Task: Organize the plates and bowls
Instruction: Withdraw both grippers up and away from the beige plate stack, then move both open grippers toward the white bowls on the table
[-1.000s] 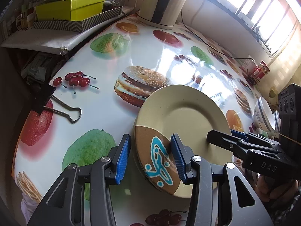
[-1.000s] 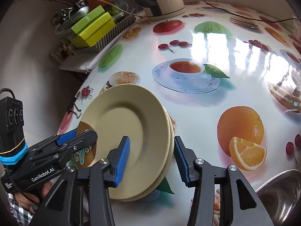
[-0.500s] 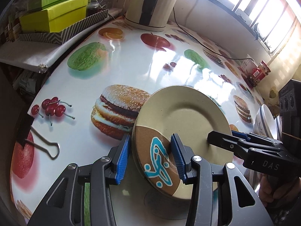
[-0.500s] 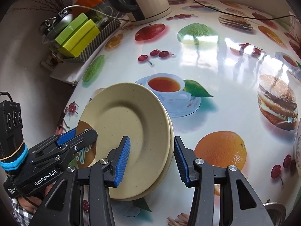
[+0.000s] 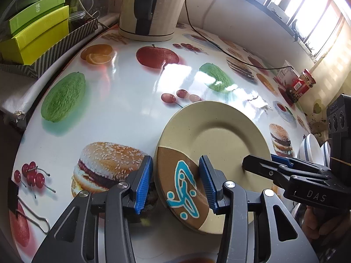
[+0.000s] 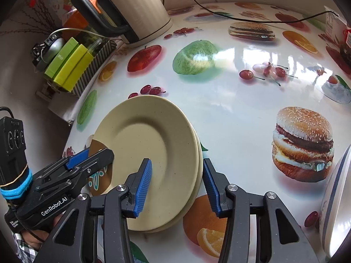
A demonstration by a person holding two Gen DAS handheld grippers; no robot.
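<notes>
Black left gripper (image 5: 175, 183) – blue ribbed pads, silver screws, right gripper (image 6: 176, 185) alike, checked sleeve (image 6: 22, 249)

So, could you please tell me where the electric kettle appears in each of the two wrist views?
Left wrist: the kettle stands at top centre, at the table's far edge.
Right wrist: the kettle is at upper left, handle towards the left.
Shared landmark: the printed red apple just in front of it.

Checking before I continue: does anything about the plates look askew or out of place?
The plates are two stacked, held tilted above the table, left gripper and right gripper on opposite rims. The lower rim sticks out slightly. No chips or spills visible.
</notes>
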